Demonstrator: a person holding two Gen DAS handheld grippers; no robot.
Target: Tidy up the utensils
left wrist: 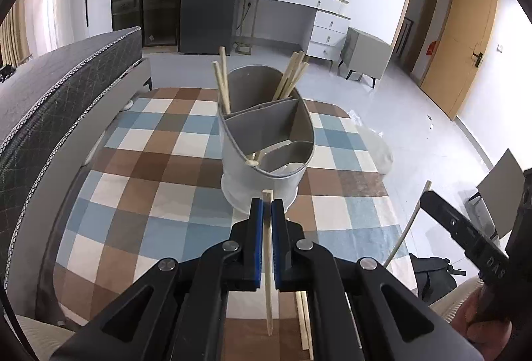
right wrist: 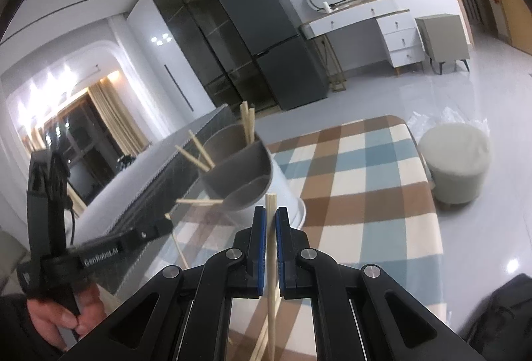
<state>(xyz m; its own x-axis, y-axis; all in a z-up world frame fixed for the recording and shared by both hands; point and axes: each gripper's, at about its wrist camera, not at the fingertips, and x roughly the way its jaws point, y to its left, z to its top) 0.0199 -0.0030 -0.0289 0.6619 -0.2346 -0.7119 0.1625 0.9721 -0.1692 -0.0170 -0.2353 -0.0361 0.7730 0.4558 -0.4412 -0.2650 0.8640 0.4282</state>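
The left gripper (left wrist: 267,206) pinches one chopstick (left wrist: 268,278), and the right gripper (right wrist: 270,215) pinches another chopstick (right wrist: 272,278). Just beyond both stands a grey divided holder (left wrist: 266,141) on a checked cloth (left wrist: 149,178), more chopsticks (left wrist: 292,75) leaning in its far compartment.

My left claw (left wrist: 267,206) is pinched tight on a single chopstick (left wrist: 268,274), pointing steeply down. My right claw (right wrist: 271,214) is clamped on a pair of chopsticks (right wrist: 272,281), tilted down more gently. A bare hand (right wrist: 63,317) grips the left handle from below.
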